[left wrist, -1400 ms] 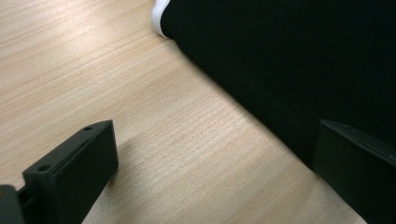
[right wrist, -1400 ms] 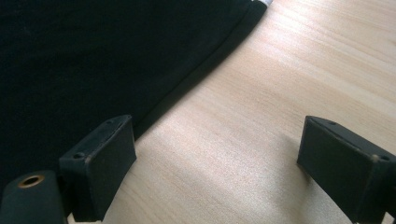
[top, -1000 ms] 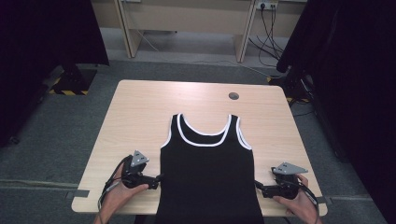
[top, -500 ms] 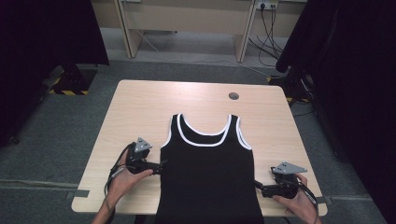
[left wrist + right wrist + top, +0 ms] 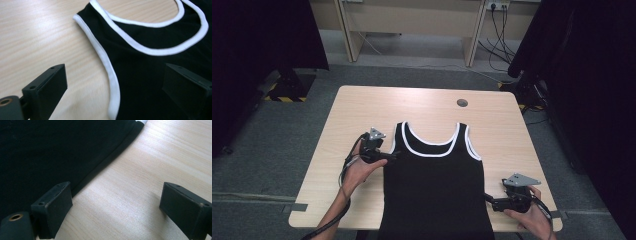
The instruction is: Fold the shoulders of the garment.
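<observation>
A black tank top (image 5: 434, 185) with white trim lies flat on the wooden table (image 5: 362, 107), its hem hanging over the near edge. My left gripper (image 5: 392, 155) is open at the top's left armhole; in the left gripper view the white armhole trim (image 5: 107, 65) runs between the jaws, one jaw over bare wood and the other over black cloth. My right gripper (image 5: 489, 200) is open at the top's right side edge. The right gripper view has that dark side seam (image 5: 105, 162) just beside one jaw, with bare wood between the jaws.
A round cable hole (image 5: 462, 103) sits in the table's far right part. Dark curtains (image 5: 262, 35) hang at both sides. A desk frame (image 5: 412, 20) and cables (image 5: 499, 30) stand beyond the table on the grey floor.
My left gripper has moved forward along the top's left edge from near the hem up to the armhole. The right gripper has stayed put.
</observation>
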`<state>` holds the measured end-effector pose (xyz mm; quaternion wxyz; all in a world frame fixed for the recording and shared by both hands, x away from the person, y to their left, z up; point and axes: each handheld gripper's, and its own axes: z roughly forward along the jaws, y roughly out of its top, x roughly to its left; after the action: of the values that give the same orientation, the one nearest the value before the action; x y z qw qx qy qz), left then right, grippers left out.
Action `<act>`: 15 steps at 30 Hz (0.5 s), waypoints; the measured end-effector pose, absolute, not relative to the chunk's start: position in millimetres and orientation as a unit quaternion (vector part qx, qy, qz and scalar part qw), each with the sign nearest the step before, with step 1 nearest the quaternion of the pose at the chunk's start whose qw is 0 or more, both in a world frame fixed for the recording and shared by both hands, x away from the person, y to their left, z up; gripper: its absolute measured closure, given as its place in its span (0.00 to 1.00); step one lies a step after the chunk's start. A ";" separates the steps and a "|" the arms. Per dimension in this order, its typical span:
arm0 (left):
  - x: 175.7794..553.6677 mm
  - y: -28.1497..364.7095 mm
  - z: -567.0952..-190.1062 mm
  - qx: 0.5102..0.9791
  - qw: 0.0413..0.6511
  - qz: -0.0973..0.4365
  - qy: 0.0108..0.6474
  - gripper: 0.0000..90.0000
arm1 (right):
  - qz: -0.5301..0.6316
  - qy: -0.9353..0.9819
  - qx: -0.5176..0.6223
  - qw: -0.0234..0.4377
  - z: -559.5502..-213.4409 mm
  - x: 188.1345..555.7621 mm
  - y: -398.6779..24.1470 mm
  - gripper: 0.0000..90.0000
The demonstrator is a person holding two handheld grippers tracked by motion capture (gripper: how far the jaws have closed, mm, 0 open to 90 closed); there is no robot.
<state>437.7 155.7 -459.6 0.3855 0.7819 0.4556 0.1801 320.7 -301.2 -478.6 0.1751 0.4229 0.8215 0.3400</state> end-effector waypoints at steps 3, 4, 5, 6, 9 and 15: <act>448.7 150.9 -460.8 0.780 0.383 0.185 0.458 0.06 | 0.340 0.822 0.423 0.175 -478.6 320.7 -301.2 0.13; 448.7 150.9 -460.8 0.780 0.383 0.185 0.458 0.06 | 0.340 0.822 0.423 0.175 -478.6 320.7 -301.2 0.13; 456.4 147.6 -462.0 0.780 0.381 0.187 0.460 0.07 | 0.340 0.822 0.423 0.175 -478.6 320.7 -301.2 0.13; 456.4 147.6 -462.0 0.780 0.381 0.187 0.460 0.07 | 0.340 0.822 0.423 0.175 -478.6 320.7 -301.2 0.13; 471.3 140.3 -463.9 0.777 0.380 0.190 0.464 0.08 | 0.340 0.822 0.423 0.175 -478.6 320.7 -301.2 0.13; 491.9 133.0 -466.6 0.780 0.366 0.194 0.468 0.11 | 0.340 0.822 0.423 0.175 -478.6 320.7 -301.1 0.13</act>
<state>491.9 133.0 -466.6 0.3665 0.7804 0.4681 0.1938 320.7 -301.1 -478.6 0.1751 0.4228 0.8215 0.3401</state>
